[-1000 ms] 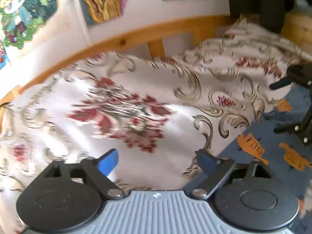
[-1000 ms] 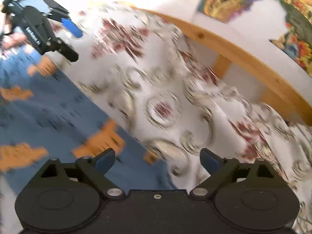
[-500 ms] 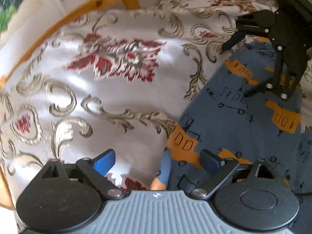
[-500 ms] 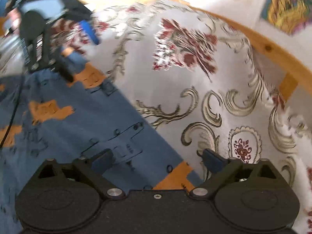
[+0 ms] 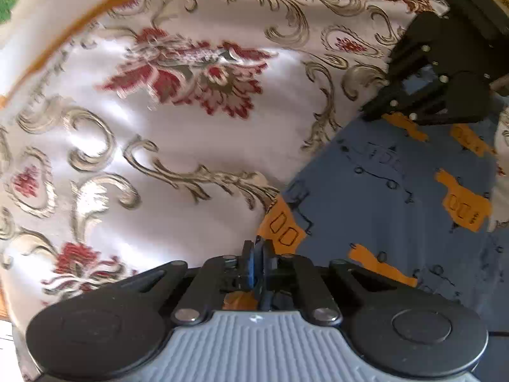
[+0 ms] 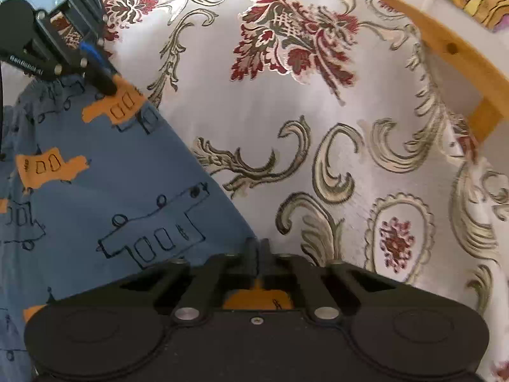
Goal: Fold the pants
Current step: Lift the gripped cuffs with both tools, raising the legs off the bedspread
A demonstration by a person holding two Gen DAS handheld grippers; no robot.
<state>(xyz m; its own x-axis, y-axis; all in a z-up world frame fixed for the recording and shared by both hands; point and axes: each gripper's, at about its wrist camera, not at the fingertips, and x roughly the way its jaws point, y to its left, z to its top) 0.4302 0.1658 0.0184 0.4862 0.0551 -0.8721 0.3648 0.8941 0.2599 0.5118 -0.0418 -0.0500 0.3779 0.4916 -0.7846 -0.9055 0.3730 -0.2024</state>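
The left gripper (image 5: 256,262) is pinched together on one corner of the pants (image 5: 391,197), blue cloth printed with orange buses, which lie spread on the flowered bedspread (image 5: 178,133) beside the wooden bed rail (image 5: 105,9). Further right, the right gripper (image 6: 258,256) is also closed on the same straight edge of the pants at the other corner, with orange print showing just behind its fingers. Each gripper is visible from the other's camera, at the far end of that edge. The step in hand looks like lifting this edge to fold it over. To do it well, raise both corners together at the same height, keep the edge taut between them, and lay it squarely on the opposite edge.
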